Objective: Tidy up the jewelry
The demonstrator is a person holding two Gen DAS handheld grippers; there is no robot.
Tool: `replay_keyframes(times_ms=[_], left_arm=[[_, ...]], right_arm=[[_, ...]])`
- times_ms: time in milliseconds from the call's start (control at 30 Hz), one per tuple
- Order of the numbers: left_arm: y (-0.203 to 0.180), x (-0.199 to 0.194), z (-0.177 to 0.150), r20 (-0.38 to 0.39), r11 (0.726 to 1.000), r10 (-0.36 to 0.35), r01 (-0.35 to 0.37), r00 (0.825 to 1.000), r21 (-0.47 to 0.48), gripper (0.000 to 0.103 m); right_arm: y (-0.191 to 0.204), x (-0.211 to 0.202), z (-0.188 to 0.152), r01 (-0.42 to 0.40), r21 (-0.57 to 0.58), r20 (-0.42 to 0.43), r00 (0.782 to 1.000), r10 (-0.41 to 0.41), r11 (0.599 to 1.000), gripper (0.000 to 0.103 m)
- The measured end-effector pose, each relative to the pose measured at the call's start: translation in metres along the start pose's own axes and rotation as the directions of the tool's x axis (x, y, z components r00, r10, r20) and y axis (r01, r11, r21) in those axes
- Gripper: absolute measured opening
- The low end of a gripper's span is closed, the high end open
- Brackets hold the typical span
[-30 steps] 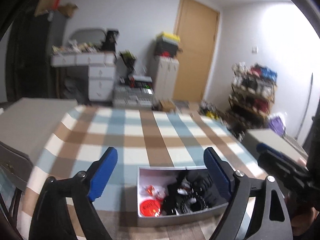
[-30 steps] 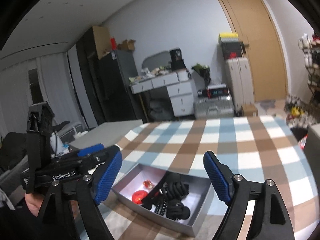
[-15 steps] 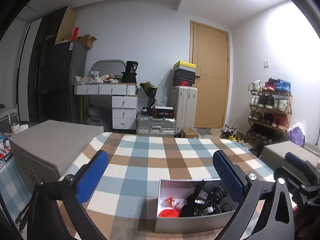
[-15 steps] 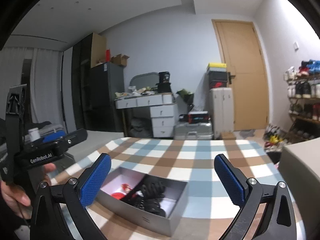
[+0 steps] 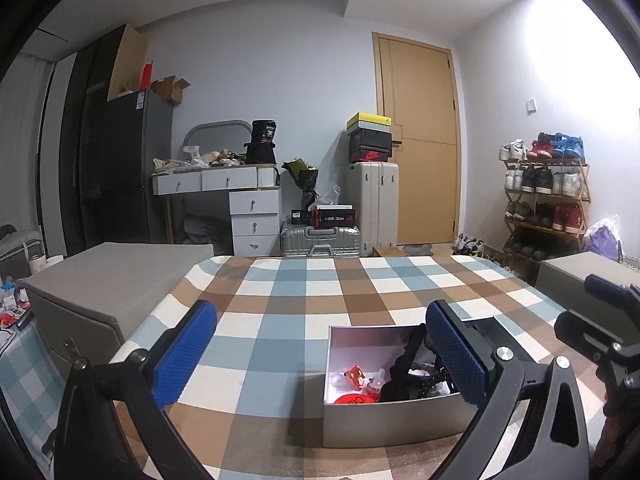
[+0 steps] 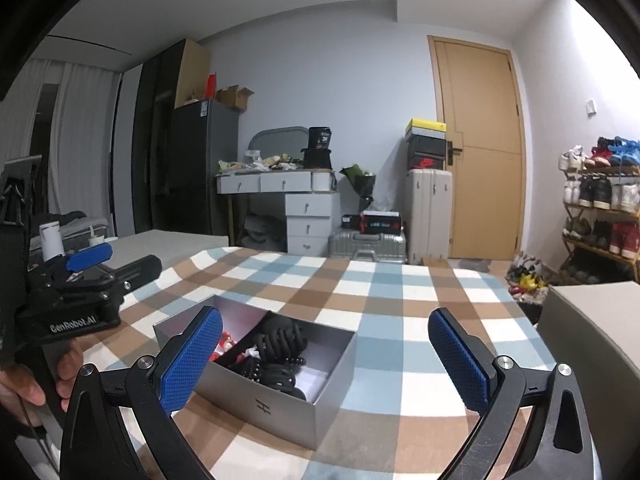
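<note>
Checked cloth in blue, brown and white squares covers the bench (image 5: 304, 312), and one open grey box (image 5: 384, 420) sits on it toward the near edge. Left of the bench stands a plain grey storage box (image 5: 108, 276) with a small metal latch; a second one of the same kind (image 6: 596, 344) stands off the right edge.

From the left wrist view, the left gripper (image 5: 320, 356) hangs above the cloth with its jaws spread wide and nothing between them; each finger carries a blue dimpled pad. Its right finger crosses the right part of the grey box and hides some of the contents. Inside, against a white lining, lie a small red figure charm (image 5: 356, 374), a flat red disc (image 5: 352, 399) and a tangle of black cords and beads (image 5: 412, 376); how many separate pieces make up the tangle is hard to count.

In the right wrist view, the right gripper (image 6: 326, 360) is likewise wide open and empty, with the box standing between and just beyond its fingers. Its left pad overlaps the box's left corner. The box wall is smooth, matte and square-edged, with a small stamped mark on the near face.
</note>
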State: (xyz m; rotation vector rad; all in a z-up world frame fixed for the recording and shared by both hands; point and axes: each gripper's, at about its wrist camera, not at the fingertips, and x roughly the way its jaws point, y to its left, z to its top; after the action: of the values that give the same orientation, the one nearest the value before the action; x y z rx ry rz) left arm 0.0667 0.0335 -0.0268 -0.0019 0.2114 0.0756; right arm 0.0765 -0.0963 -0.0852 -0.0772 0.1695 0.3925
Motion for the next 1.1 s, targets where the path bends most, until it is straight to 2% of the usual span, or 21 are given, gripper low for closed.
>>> replay_keyframes(times_ms=[133,200,300,1100], left_arm=[[-0.001,0.009,-0.002,-0.073,1.000,-0.008,0.008,0.997,-0.006,0.102],[-0.001,0.012,-0.002,-0.103,1.000,0.009,-0.009,0.995,-0.008,0.102],[-0.003,0.006,-0.003,-0.091,1.000,0.012,-0.013,0.996,-0.007,0.102],[-0.004,0.003,-0.003,-0.094,1.000,0.013,-0.014,0.995,-0.009,0.102]], right_arm=[[0.000,0.015,-0.003,0.007,0.004,-0.080,0.997,-0.007,1.000,0.103],[0.000,0.016,-0.004,0.003,0.005,-0.086,0.996,-0.003,1.000,0.103],[-0.001,0.009,-0.005,0.011,0.007,-0.057,0.998,-0.011,1.000,0.103],[-0.001,0.010,-0.004,0.008,0.002,-0.061,0.998,-0.007,1.000,0.103]])
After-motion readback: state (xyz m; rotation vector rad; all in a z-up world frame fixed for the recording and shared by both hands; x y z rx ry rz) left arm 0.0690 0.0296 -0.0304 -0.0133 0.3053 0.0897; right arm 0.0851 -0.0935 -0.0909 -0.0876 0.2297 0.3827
